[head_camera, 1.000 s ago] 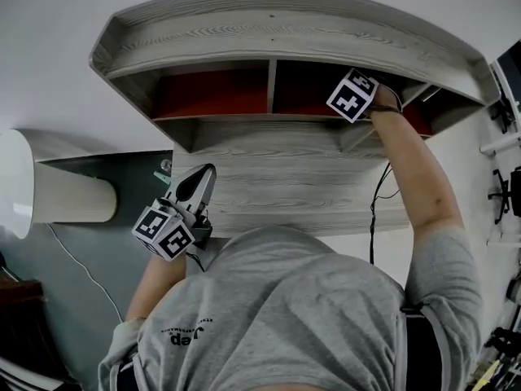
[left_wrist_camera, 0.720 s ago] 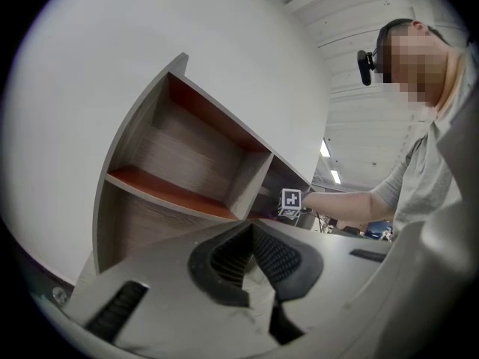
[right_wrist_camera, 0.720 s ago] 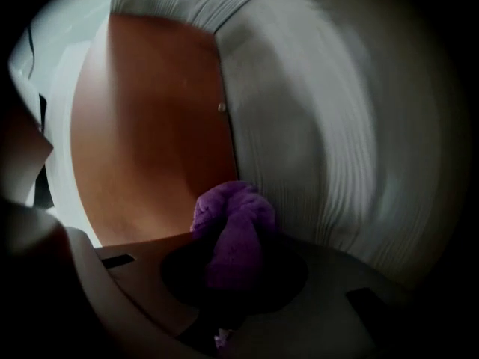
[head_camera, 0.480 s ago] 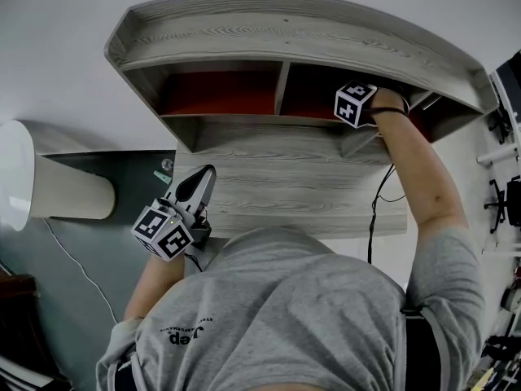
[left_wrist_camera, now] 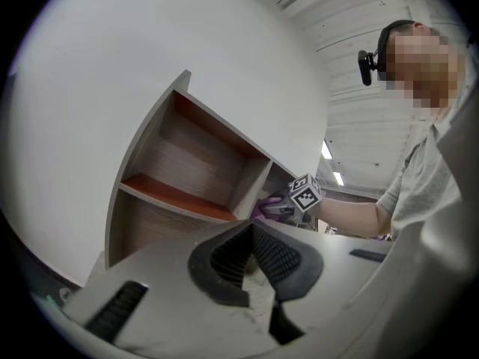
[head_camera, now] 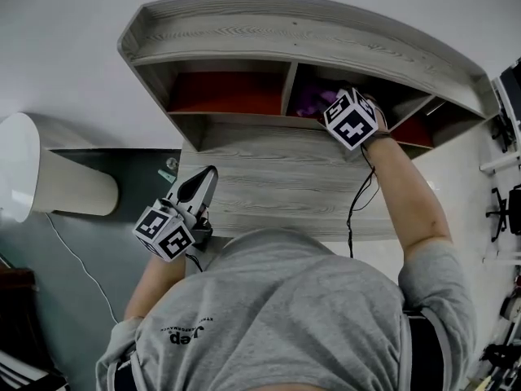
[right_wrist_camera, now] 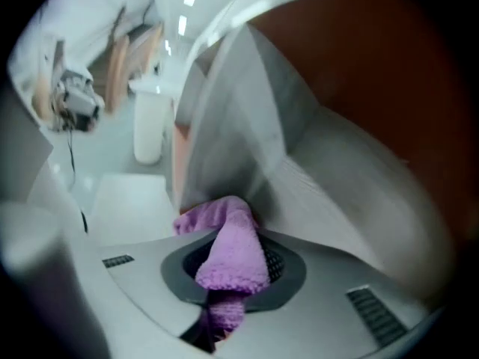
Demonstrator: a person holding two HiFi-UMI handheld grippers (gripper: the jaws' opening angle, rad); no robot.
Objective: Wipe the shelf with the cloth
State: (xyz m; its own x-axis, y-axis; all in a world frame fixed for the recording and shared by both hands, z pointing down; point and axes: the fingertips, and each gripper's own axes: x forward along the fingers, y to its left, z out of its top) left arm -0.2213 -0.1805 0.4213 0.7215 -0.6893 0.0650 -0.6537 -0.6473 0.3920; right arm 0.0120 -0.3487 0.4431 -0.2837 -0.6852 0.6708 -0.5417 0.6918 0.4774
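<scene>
The grey wood shelf [head_camera: 277,35] hangs on a white wall, its compartments backed in red. My right gripper [head_camera: 326,106] reaches into the middle compartment just right of a divider [head_camera: 287,88]. It is shut on a purple cloth [head_camera: 309,98], which rests against the compartment's wood. In the right gripper view the cloth [right_wrist_camera: 228,249] bulges out over the right gripper [right_wrist_camera: 238,275] and hides its fingertips. My left gripper [head_camera: 207,174] hangs shut and empty below the shelf's left part. From the left gripper view, the left gripper [left_wrist_camera: 251,234] faces the shelf [left_wrist_camera: 187,170] and the cloth [left_wrist_camera: 263,206].
A white cylinder [head_camera: 49,190] lies at the left over a dark green surface [head_camera: 106,251]. A black cable [head_camera: 358,210] hangs along the right forearm. Racks and equipment [head_camera: 505,194] stand at the right edge. The person's grey shirt [head_camera: 277,316] fills the foreground.
My right gripper has slid left inside the compartment toward the divider, and the purple cloth now shows at its tip. The left gripper has stayed where it was.
</scene>
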